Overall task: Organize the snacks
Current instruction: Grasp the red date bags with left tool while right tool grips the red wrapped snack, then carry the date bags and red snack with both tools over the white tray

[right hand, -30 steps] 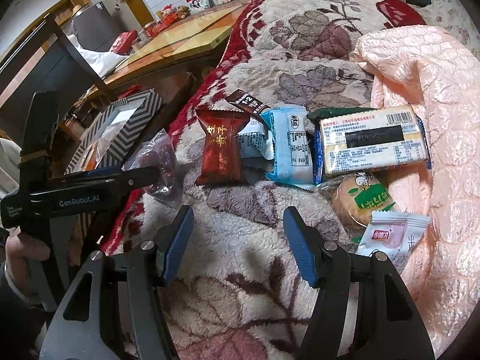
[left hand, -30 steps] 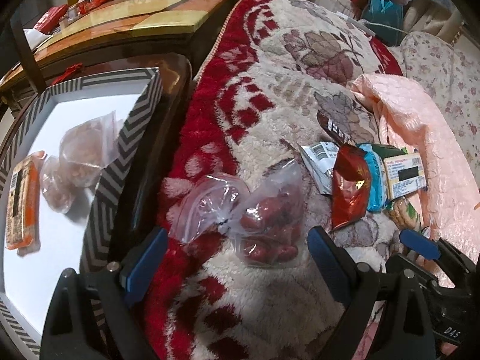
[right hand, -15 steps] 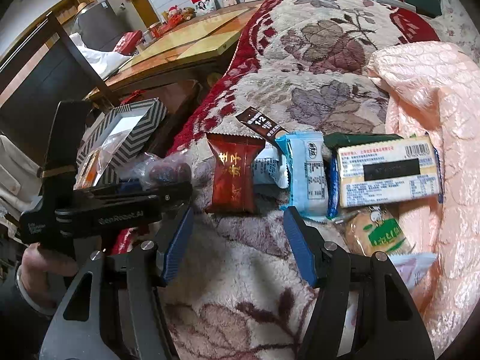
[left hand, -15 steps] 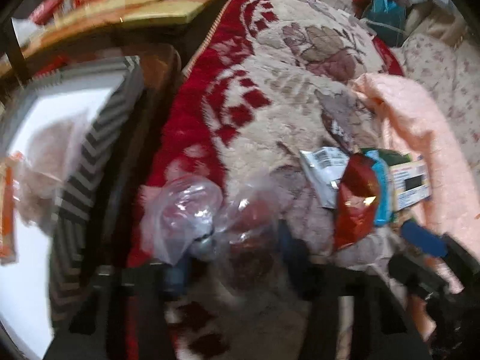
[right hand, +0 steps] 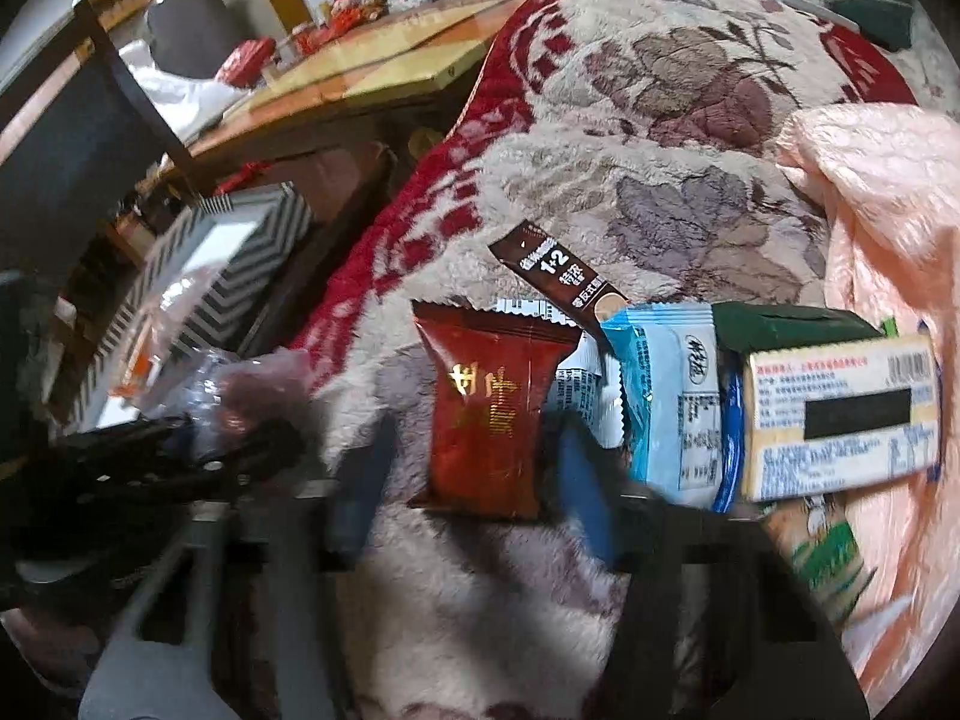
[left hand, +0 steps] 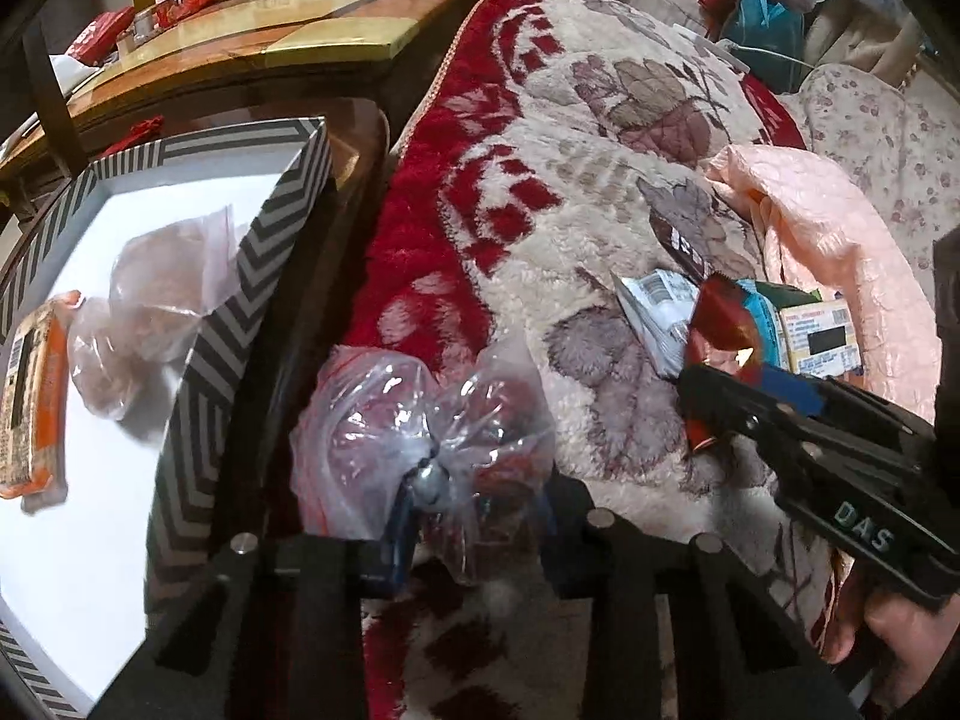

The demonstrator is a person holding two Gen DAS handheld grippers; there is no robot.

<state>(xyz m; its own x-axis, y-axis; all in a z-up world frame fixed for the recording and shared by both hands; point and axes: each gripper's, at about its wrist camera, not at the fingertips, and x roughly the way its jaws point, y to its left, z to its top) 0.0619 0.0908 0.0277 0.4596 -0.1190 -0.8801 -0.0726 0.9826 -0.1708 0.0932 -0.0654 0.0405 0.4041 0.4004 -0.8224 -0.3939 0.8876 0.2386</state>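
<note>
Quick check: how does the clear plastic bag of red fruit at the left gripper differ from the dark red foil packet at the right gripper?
The clear plastic bag of red fruit is see-through, knotted and lumpy; the dark red foil packet is opaque, flat, with gold characters. The bag lies alone near the blanket's red border, by the chevron-patterned box; the packet overlaps other wrappers. Shared: each sits between closing jaws, of the left gripper and right gripper.
</note>
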